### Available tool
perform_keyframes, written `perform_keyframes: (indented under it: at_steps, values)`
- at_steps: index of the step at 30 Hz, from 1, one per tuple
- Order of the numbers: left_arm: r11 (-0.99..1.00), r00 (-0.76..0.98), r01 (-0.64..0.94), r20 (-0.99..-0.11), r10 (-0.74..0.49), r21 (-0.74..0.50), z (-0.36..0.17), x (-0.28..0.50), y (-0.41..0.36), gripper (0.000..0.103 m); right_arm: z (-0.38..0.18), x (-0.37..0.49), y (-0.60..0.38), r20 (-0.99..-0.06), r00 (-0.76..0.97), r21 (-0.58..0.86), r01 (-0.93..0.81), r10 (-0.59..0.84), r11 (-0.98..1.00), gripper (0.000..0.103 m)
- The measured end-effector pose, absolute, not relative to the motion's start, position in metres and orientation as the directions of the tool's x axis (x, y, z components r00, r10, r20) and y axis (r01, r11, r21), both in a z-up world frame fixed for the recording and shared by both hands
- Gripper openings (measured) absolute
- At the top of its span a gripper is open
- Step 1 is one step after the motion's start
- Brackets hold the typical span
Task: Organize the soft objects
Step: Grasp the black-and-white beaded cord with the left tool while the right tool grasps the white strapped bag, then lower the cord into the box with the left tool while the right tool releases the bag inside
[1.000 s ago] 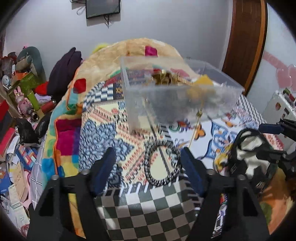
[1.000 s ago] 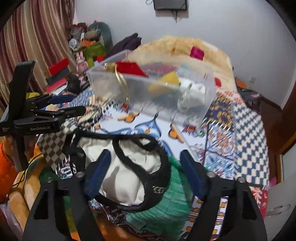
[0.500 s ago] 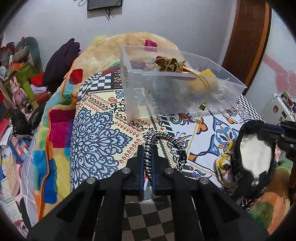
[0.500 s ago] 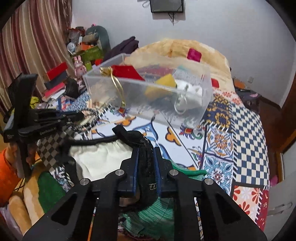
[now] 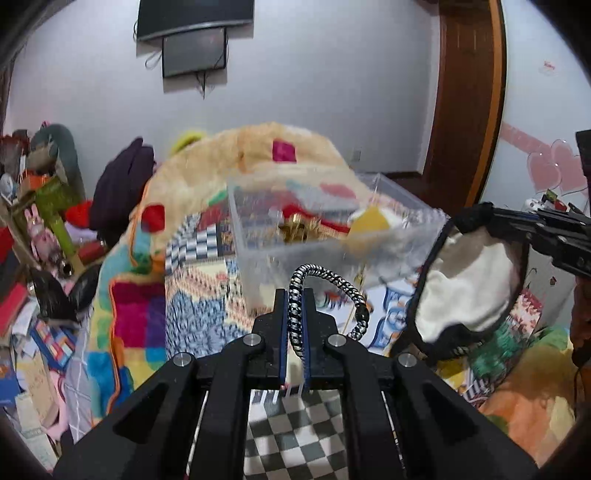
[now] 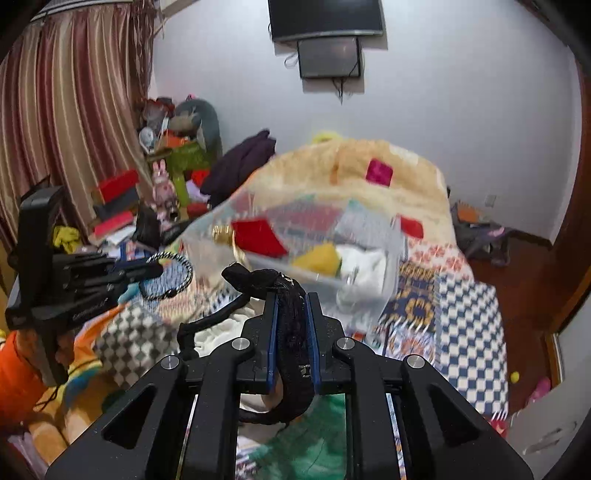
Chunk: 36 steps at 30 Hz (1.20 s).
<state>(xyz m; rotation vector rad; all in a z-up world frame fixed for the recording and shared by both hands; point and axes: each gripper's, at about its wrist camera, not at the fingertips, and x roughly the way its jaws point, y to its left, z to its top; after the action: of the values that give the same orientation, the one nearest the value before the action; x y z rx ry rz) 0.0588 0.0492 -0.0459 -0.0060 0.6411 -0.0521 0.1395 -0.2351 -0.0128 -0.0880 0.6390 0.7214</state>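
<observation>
Patterned bedspread (image 5: 192,310) underfoot of both tools, checkered cloth (image 5: 295,424) nearest the left camera, green knit fabric (image 6: 306,435) below the right one. Clear plastic bin (image 5: 314,236) on the bed straight ahead, motion-blurred, holding red, yellow and white soft items plus something gold; nothing between it and either tool. Fuzzy tan blanket (image 5: 280,147) heaped behind bin; wall-mounted screen (image 6: 325,33) above; cluttered shelf of toys and boxes (image 6: 166,166) at far left beside striped curtain (image 6: 66,110); wooden door (image 5: 469,92) at right. Left gripper (image 5: 294,306) pressed together on black-and-white braided hair band (image 5: 325,277), pinched at one side, rest of loop arcing up and to the right, clear of the bedspread, in front of the bin's near wall. Right gripper (image 6: 291,317) clamped on black rim of black-edged white fabric piece (image 5: 469,288), fabric hanging below and left of the fingers, raised off the bed, just right of the bin in left wrist view. Both held items near the bin, outside it.
</observation>
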Motion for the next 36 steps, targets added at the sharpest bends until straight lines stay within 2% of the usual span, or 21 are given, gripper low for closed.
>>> perform_keyframes:
  at_steps: [11, 18, 25, 36]
  values:
    - [0.999, 0.852, 0.041, -0.521, -0.053, -0.034, -0.005, 0.087, 0.053, 0.005, 0.027, 0.169, -0.229, -0.448, 0.672, 0.124, -0.607, 0.590, 0.785, 0.013]
    - [0.999, 0.862, 0.022, -0.505, -0.037, -0.037, 0.006, 0.116, 0.057, 0.005, 0.028, 0.194, -0.219, -0.437, 0.704, 0.132, -0.566, 0.560, 0.814, 0.013]
    - [1.000, 0.839, 0.010, -0.543, -0.014, -0.010, -0.012, 0.149, 0.050, 0.005, 0.009, 0.216, -0.213, -0.473, 0.711, 0.175, -0.503, 0.520, 0.846, 0.013]
    - [1.000, 0.765, 0.013, -0.644, -0.028, -0.028, -0.049, 0.188, 0.048, 0.005, -0.036, 0.241, -0.193, -0.628, 0.650, 0.092, -0.485, 0.429, 0.870, 0.013]
